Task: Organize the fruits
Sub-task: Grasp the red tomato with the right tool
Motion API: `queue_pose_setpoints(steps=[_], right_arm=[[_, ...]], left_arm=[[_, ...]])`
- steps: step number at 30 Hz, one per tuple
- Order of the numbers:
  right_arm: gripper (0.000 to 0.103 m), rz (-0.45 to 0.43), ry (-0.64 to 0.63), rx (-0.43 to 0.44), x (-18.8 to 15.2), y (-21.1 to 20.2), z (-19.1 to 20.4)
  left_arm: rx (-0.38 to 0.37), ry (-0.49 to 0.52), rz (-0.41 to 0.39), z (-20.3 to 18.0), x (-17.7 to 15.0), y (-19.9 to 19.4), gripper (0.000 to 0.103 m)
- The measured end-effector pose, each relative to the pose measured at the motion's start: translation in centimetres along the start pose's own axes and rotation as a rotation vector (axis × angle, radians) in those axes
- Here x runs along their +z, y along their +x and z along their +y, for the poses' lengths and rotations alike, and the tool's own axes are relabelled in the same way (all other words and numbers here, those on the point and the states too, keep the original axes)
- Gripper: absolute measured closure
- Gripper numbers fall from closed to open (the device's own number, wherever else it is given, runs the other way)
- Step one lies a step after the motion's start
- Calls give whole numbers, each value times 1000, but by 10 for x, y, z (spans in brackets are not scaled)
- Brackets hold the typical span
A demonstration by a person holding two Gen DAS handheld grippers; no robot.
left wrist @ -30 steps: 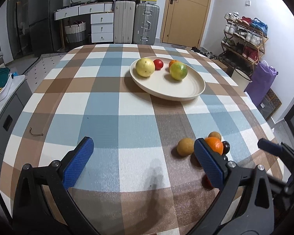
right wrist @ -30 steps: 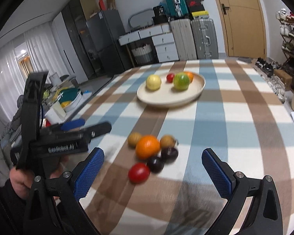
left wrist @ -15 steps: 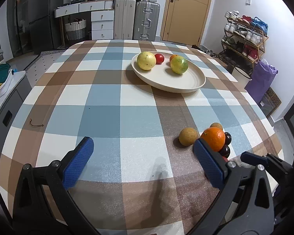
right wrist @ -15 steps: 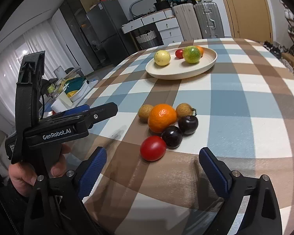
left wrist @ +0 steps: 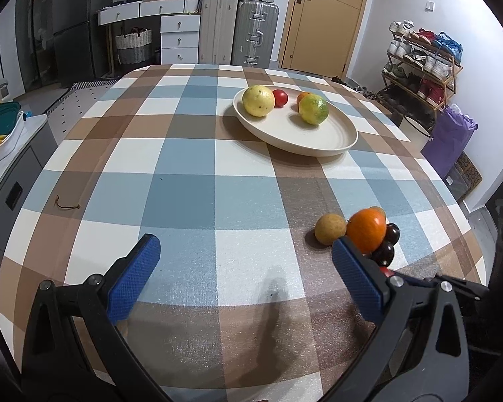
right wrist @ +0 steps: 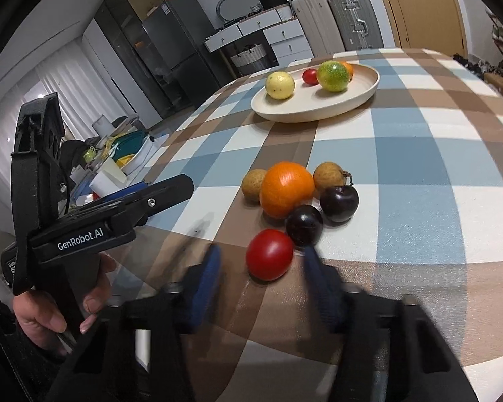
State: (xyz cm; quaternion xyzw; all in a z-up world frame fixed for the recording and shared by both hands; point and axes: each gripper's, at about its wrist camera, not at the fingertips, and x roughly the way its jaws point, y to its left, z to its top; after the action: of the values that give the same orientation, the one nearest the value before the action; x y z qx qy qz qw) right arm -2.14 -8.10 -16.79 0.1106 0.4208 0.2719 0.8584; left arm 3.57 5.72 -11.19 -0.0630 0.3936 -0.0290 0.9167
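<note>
A red tomato [right wrist: 270, 254] lies on the checked tablecloth at the near end of a fruit cluster: an orange [right wrist: 286, 189], two dark plums [right wrist: 304, 225], two brown longans [right wrist: 254, 182]. My right gripper [right wrist: 261, 256] straddles the tomato. Its blurred jaws are closing, and small gaps still show on both sides of the tomato. My left gripper [left wrist: 244, 244] hovers open and empty over the cloth, left of the orange [left wrist: 366, 229]. Farther back, the cream plate [right wrist: 318, 110] holds a yellow fruit [right wrist: 280, 85], a green-yellow fruit [right wrist: 333, 71], a small red one and an orange one.
A hand [right wrist: 40, 315] holds the left gripper's handle at the left of the right wrist view. A small brown cord [left wrist: 67, 205] lies on the cloth at the left. Suitcases [left wrist: 238, 30], drawers and a shoe rack [left wrist: 419, 63] stand beyond the table.
The right gripper came down and closer to the fruit cluster, and its jaws went from wide apart to narrow around the red tomato. The left gripper stayed nearly still.
</note>
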Motion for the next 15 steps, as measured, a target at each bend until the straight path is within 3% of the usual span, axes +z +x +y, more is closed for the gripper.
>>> queue_pose_setpoints(steps=[1, 15], right_arm=[[75, 5, 10, 4, 0, 1, -2], [76, -112, 11, 11, 3, -35, -14]], left_arm=[[-2, 1, 1, 0, 0, 0, 1], [-24, 48, 38, -16, 8, 17, 1]])
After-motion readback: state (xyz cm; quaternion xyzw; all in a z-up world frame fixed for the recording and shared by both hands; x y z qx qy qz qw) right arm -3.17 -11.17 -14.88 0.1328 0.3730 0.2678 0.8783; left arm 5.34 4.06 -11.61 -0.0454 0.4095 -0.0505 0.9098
